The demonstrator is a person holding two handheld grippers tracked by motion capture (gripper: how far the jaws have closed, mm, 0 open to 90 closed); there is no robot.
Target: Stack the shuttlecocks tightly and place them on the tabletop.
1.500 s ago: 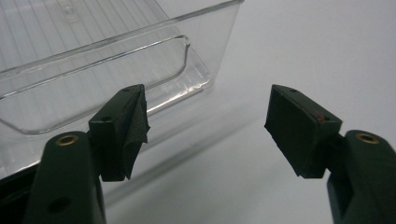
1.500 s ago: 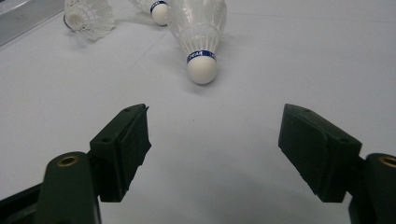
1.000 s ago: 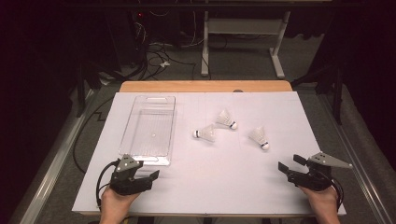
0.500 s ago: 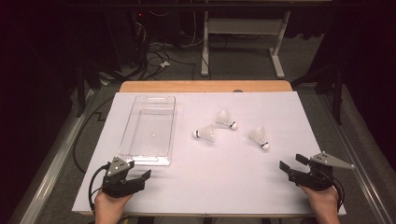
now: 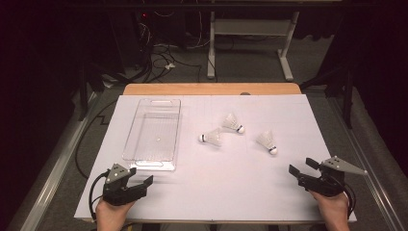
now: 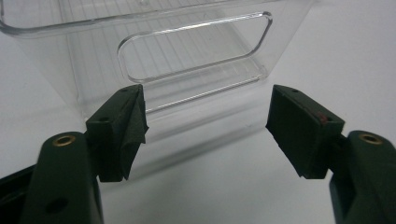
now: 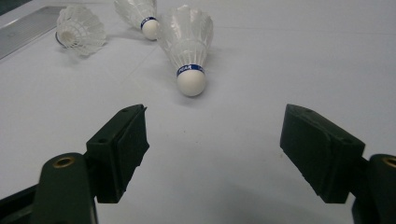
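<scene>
Clear plastic bin (image 5: pixel 153 134) sits on the white table (image 5: pixel 231 192), open and lengthwise. My left tool (image 5: pixel 139 184) rests just short of the bin's near end, jaws apart, holding nothing; in the left gripper view the bin's handle slot (image 6: pixel 194 46) is straight ahead. Three shuttlecocks lie right of the bin: one (image 5: pixel 211 138) nearest it, a second (image 5: pixel 233 122) just beyond that, the third (image 5: pixel 267 141) farthest from it. My right tool (image 5: pixel 300 167) is far right of the bin, jaws wide apart, empty, aimed at the third shuttlecock, cork end toward me.
</scene>
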